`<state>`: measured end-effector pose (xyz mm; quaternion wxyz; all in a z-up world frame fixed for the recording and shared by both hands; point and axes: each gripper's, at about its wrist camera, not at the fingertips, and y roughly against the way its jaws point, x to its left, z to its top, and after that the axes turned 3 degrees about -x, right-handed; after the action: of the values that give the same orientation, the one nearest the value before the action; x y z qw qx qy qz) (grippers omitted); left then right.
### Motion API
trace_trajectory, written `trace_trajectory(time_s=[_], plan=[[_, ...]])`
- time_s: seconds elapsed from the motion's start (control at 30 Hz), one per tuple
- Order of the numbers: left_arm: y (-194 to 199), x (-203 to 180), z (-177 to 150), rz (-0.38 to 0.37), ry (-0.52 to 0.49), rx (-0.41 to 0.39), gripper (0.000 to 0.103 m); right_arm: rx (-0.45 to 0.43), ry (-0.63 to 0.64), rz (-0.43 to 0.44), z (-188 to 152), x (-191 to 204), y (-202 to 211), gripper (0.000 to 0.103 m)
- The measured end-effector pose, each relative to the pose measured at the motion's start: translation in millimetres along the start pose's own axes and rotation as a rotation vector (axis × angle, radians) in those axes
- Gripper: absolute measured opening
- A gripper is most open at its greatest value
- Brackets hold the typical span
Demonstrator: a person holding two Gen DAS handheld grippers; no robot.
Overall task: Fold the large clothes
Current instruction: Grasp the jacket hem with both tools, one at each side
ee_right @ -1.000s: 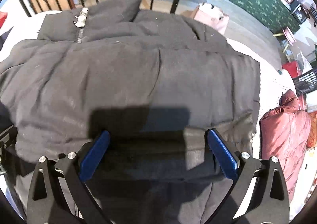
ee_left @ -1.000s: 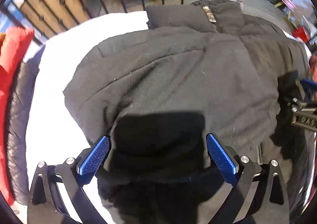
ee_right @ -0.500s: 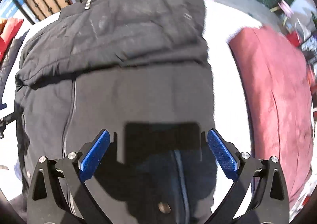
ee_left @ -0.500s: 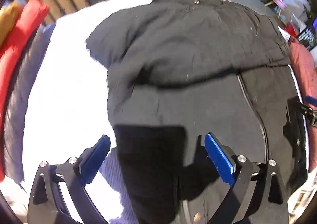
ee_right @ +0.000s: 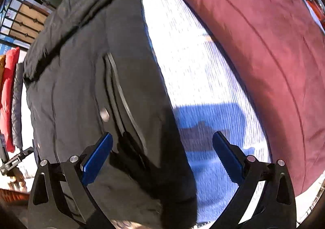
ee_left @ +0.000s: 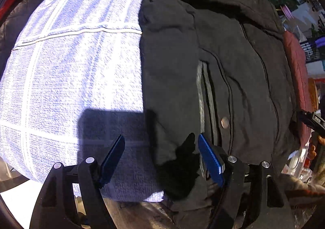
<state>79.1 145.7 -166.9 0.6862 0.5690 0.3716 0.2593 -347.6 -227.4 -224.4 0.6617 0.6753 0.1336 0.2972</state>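
Left tool [ee_left: 161, 153] closing, pointed steeply down at the near left corner of the black jacket [ee_left: 233, 66]; jacket edge between the blue pads [ee_left: 209, 160], not yet pinched as far as can be seen. Right tool [ee_right: 162, 154] spread wide and released, likewise pointed steeply down, straddling the jacket's right edge, with dark cloth under its left pad and bare bedspread [ee_right: 193, 66] under its right.

Lies flat on the bed, that jacket, long axis running straight ahead of both tools, collar at the far end, hem nearest; top part looks already folded down over the chest. Pocket zip and snap button [ee_left: 225, 122] just ahead of the left tool's right pad. Maroon garment [ee_right: 254, 36] ahead and to the right of the right tool, apart from the jacket.

Hem corners sit right at each tool, one per side, so neither hand nearer than the other. Probably calls for gripping both corners and carrying the hem forward toward the collar.
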Motion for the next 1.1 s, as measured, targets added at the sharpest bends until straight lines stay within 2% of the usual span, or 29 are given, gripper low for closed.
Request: trace_trajectory(time_s=[0.17, 0.37, 0.43, 0.57, 0.77, 0.87, 0.93, 1.07, 1.1], plan=[[-7.1, -11.3, -12.1, -0.047, -0.020, 0.031, 0.072, 0.060, 0.009, 0.036, -22.3, -10.6, -8.2, 0.080], [-21.6, -18.6, -33.7, -0.067, -0.015, 0.091, 0.072, 0.093, 0.042, 0.078, -37.6, -17.3, -13.6, 0.075], [-21.4, -18.3, -38.4, -0.076, -0.003, 0.088, 0.072, 0.097, 0.050, 0.087, -44.4, -18.8, -10.9, 0.071], [-20.2, -20.5, -47.8, -0.136, 0.019, 0.098, 0.072, 0.149, 0.065, 0.157, -48.3, -21.7, -10.6, 0.054], [-28.1, -23.7, -69.6, -0.179, 0.046, 0.122, 0.071, 0.185, 0.115, 0.175, -59.6, -21.7, -8.7, 0.052], [-25.0, -18.9, -82.1, -0.175, 0.056, 0.107, 0.062, 0.194, 0.118, 0.182, -58.4, -17.8, -8.6, 0.046], [-22.2, -25.3, -78.4, -0.168, 0.036, 0.104, 0.052, 0.201, 0.136, 0.182, -56.7, -12.7, -8.9, 0.041], [-18.8, -30.2, -79.3, -0.150, -0.020, 0.111, 0.041, 0.194, 0.189, 0.156, -61.2, -9.3, 0.1, 0.032], [-18.3, -31.4, -77.3, -0.150, -0.028, 0.110, 0.036, 0.189, 0.200, 0.149, -62.5, -7.9, 2.2, 0.029]])
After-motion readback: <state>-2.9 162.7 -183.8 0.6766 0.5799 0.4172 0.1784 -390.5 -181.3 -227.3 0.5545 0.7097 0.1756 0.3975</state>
